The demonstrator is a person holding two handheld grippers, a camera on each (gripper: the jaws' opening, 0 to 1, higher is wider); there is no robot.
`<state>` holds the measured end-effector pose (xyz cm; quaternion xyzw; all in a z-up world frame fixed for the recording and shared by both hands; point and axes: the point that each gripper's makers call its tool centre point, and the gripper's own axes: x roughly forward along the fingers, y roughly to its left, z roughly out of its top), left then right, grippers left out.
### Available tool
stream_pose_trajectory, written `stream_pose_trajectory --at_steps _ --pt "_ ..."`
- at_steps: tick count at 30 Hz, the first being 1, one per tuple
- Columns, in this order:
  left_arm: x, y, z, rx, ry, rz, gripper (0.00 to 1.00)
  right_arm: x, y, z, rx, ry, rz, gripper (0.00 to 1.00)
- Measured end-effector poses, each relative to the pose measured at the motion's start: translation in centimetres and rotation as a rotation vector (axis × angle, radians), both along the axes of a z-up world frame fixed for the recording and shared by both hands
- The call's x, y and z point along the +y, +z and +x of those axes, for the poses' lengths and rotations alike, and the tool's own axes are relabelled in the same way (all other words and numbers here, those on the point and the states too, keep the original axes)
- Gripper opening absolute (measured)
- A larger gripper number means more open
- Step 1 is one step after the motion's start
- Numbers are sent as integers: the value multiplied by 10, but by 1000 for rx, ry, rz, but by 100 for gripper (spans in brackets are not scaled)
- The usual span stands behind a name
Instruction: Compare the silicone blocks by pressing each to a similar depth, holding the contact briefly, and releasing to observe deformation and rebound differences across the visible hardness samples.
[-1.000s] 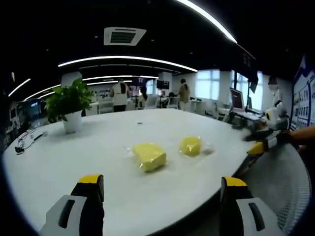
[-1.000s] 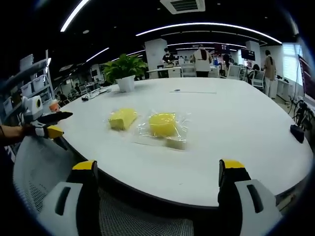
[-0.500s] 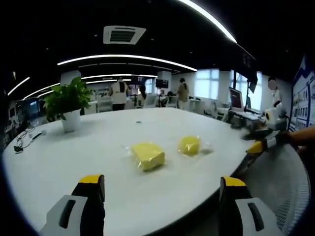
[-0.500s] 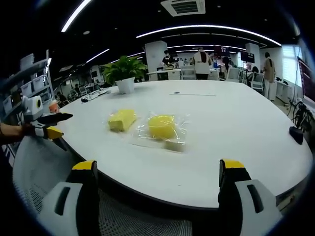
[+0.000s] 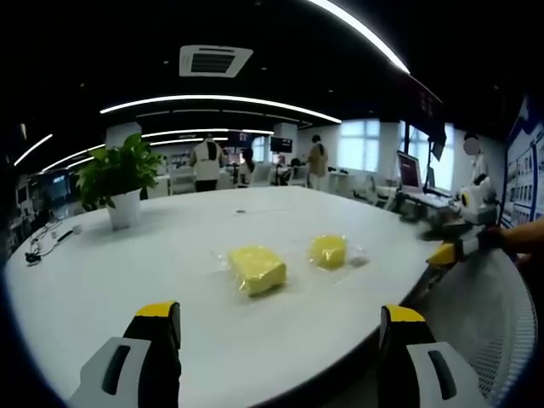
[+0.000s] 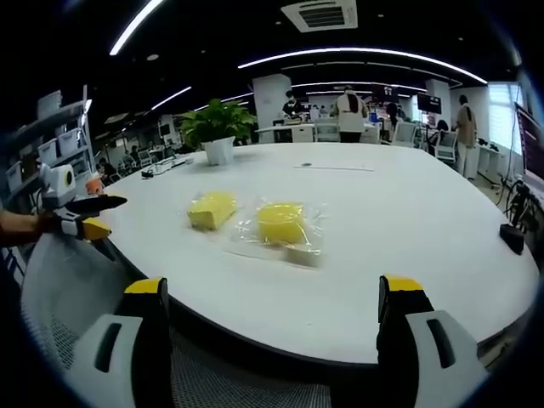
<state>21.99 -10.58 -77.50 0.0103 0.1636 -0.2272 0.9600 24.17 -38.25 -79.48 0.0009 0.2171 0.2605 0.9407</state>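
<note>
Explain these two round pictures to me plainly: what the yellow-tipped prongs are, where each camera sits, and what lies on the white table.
A person holds a hand-held two-jaw gripper in each hand, and a fisheye camera rides on each. The prongs at the bottom are that gripper's own jaws: the left gripper and the right gripper, both open and holding nothing. Each view also catches the other gripper beside the table. On the white table lie yellow silicone blocks in clear wrap: a squarish block and a rounder block. A potted plant stands farther back. Neither gripper touches a block.

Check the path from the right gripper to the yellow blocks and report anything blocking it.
Nothing visible blocks it. The right gripper is open, short of the table; bare tabletop lies before the wrapped round block and the rectangular block.
</note>
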Motion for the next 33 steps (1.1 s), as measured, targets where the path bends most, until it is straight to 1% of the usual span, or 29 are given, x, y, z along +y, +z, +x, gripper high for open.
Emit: stream_pose_trajectory --at_steps 6,33 --pt "0 -2 0 6 -7 4 98 -1 1 1 -5 -8 5 96" --pt "-2 -2 -2 10 -5 4 98 -2 -4 -2 26 -10 -7 96"
